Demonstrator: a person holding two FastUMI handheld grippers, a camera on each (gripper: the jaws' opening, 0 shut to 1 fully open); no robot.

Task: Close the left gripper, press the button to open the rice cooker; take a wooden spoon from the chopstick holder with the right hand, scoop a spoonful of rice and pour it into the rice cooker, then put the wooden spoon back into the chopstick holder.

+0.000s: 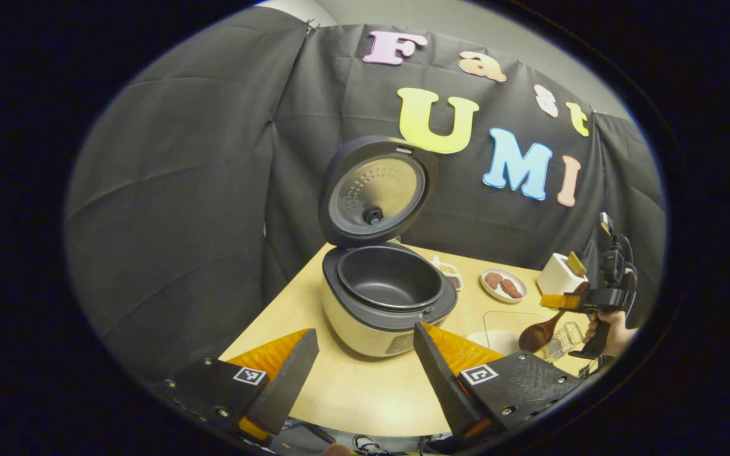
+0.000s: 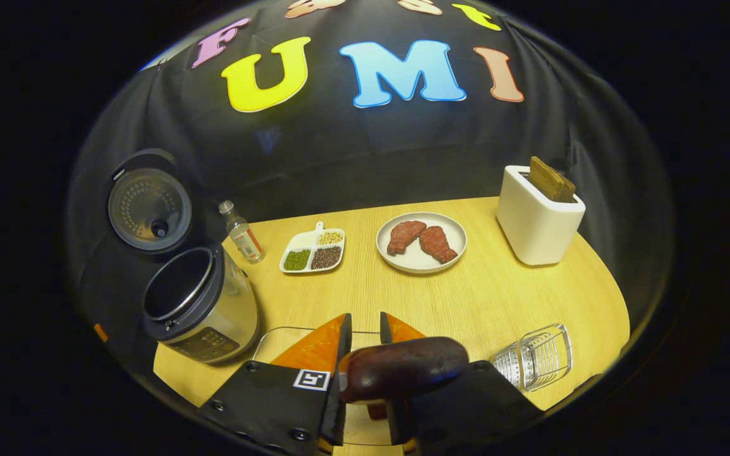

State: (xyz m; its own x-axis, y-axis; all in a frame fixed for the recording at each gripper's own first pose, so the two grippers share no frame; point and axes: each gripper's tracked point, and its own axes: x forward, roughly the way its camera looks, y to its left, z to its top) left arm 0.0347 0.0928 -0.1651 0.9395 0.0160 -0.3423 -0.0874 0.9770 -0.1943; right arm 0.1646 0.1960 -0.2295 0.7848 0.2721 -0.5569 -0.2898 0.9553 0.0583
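the right gripper (image 2: 365, 332) clamps the wooden spoon (image 2: 403, 367) ready for scooping, while the left gripper (image 1: 365, 358) hangs wide open and empty before the rice cooker (image 1: 384, 297), whose lid stands raised for pouring.

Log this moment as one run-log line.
cooker: lid up, pot empty | left gripper: open, idle | right gripper: shut on wooden spoon | holder: on its side

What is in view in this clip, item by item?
Cream rice cooker: one, lid open, table's left.
Small clear bottle: one, beside cooker.
White divided dish of grains: one, centre back.
White plate with two brown meat pieces: one, centre.
White toaster with bread: one, right back.
Clear ribbed holder: one, lying front right.
Dark wooden spoon: one, in right tongs.
Left tongs: open.
Right tongs: shut on spoon.
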